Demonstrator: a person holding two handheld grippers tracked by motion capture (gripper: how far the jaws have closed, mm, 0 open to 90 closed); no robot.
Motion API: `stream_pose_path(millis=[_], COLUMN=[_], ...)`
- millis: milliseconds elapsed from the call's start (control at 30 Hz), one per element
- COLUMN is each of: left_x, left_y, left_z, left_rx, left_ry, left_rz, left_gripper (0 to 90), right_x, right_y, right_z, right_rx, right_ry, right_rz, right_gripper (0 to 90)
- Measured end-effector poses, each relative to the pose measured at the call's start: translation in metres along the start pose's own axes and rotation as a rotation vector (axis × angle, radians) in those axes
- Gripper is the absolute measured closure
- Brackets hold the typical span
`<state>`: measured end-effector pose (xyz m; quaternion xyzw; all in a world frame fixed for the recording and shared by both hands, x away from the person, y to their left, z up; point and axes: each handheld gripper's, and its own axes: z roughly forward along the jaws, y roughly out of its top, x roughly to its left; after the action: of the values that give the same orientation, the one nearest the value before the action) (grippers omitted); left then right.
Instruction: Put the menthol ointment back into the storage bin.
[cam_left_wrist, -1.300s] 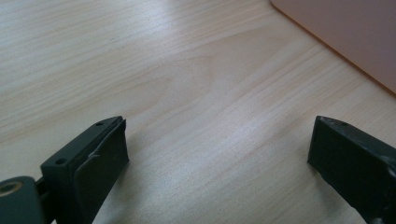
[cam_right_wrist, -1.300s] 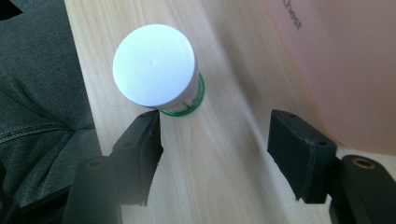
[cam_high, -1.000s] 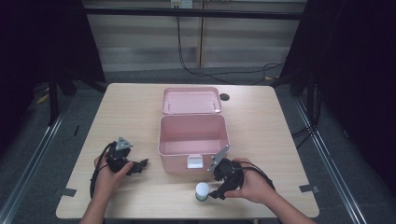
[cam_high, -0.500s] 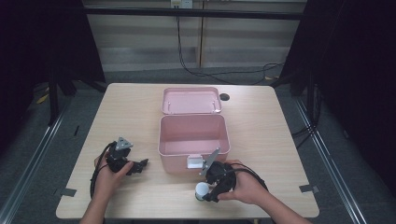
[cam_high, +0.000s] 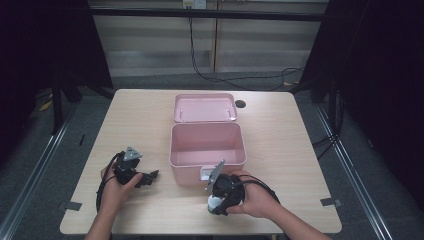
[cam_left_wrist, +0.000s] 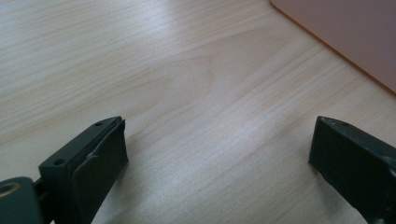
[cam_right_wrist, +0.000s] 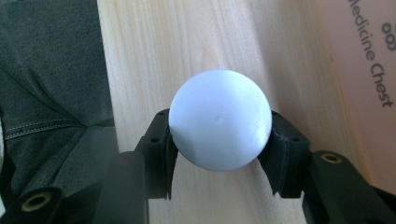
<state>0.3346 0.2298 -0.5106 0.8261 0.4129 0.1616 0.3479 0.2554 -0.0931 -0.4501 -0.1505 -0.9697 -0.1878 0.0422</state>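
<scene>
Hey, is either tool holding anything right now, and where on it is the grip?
The right tool has just closed on a white round-topped bottle, pads on opposite sides of its cap. The left tool is open over bare table.

The round-topped plastic bottle (cam_right_wrist: 219, 125) was plain white. The open plastic box (cam_high: 207, 150) near the table's front edge was pale pink all over, its lid (cam_high: 205, 107) the same pink, with dark lettering on its front wall. The wooden table (cam_high: 140, 120) showed light beige grain. Both grippers' jaws were black.
</scene>
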Motion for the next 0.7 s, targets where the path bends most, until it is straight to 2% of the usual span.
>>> stream_pose_path(millis=[67,233,700], left_x=[0.000,0.001,0.001], left_y=[0.000,0.000,0.000], left_z=[0.000,0.000,0.000], left_rx=[0.003,0.006,0.006], left_ry=[0.000,0.000,0.000], left_rz=[0.004,0.007,0.008], left_gripper=[3.6,3.6,3.6], right_x=[0.001,-0.002,-0.008], right_y=[0.000,-0.002,-0.006], right_z=[-0.002,-0.010,-0.046], right_rx=[0.016,-0.004,0.007], right_ry=[-0.008,-0.012,-0.018], right_rz=[-0.001,0.020,0.062], right_gripper=[50.3,50.5,50.7])
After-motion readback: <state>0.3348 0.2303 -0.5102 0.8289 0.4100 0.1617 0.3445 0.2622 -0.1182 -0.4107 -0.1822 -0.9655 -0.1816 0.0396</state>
